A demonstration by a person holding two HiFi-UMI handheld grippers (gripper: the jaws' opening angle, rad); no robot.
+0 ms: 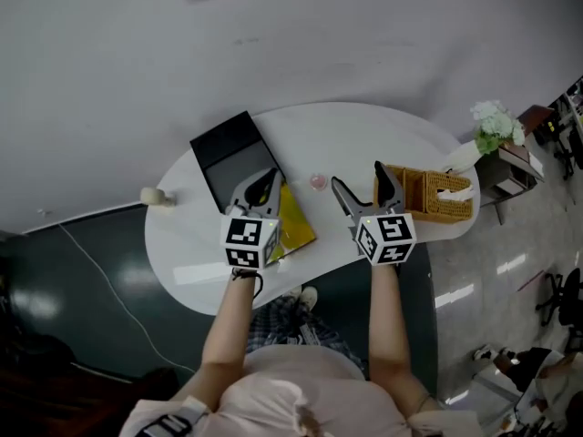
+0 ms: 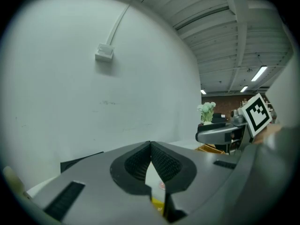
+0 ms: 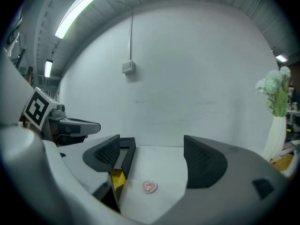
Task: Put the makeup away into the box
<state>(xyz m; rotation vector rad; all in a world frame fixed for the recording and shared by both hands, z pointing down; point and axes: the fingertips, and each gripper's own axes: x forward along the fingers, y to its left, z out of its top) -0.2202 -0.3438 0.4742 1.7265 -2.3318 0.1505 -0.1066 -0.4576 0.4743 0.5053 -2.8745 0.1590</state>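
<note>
A small pink makeup piece [image 1: 317,182] lies on the white table [image 1: 182,244], between my two grippers; in the right gripper view the pink piece [image 3: 149,186] sits just below and ahead of the jaws. A flat black box [image 1: 232,157] lies open at the table's back left, with a yellow packet [image 1: 296,218] at its near right corner. My left gripper [image 1: 267,182] hovers over the box's right edge, shut with nothing in it. My right gripper [image 1: 361,182] stands open and empty, right of the pink piece. The gap between the right gripper's [image 3: 154,158] jaws is wide.
A wicker basket [image 1: 428,194] with compartments and a tissue stands at the table's right end. A small cream ball [image 1: 153,196] rests at the left rim. A vase of white flowers [image 1: 495,126] stands beyond the right end. A white wall rises behind the table.
</note>
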